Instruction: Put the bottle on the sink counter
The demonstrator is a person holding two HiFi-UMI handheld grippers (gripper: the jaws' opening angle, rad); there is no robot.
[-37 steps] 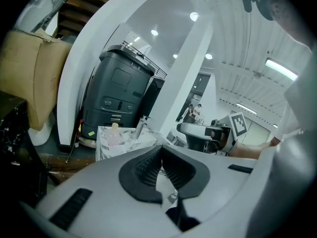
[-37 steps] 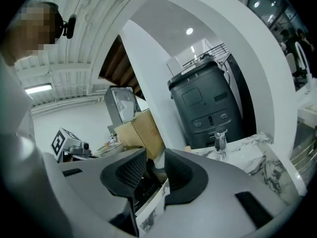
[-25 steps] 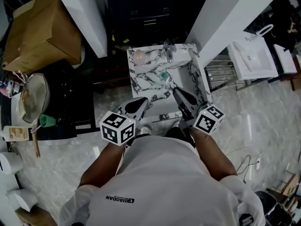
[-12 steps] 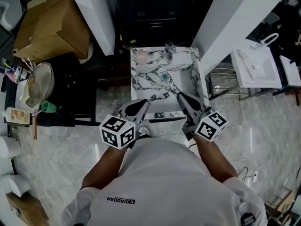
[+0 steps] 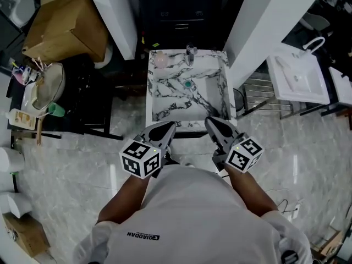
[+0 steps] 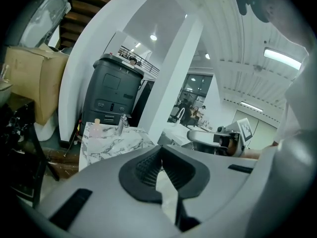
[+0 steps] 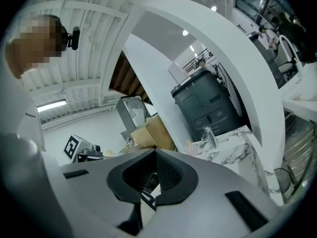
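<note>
Hovering near the marble sink (image 5: pixel 157 110), the left gripper (image 5: pixel 169 127) and right gripper (image 5: pixel 209 122) (both empty) are pressed together.

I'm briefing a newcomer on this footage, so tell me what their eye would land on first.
The marble-veined sink counter stands out at the centre of the head view, with a pale pink bottle at its back left corner, near the faucet. Just below it, the left claw and right claw point toward the counter, both shut and empty. A big cardboard box sits at upper left.
</note>
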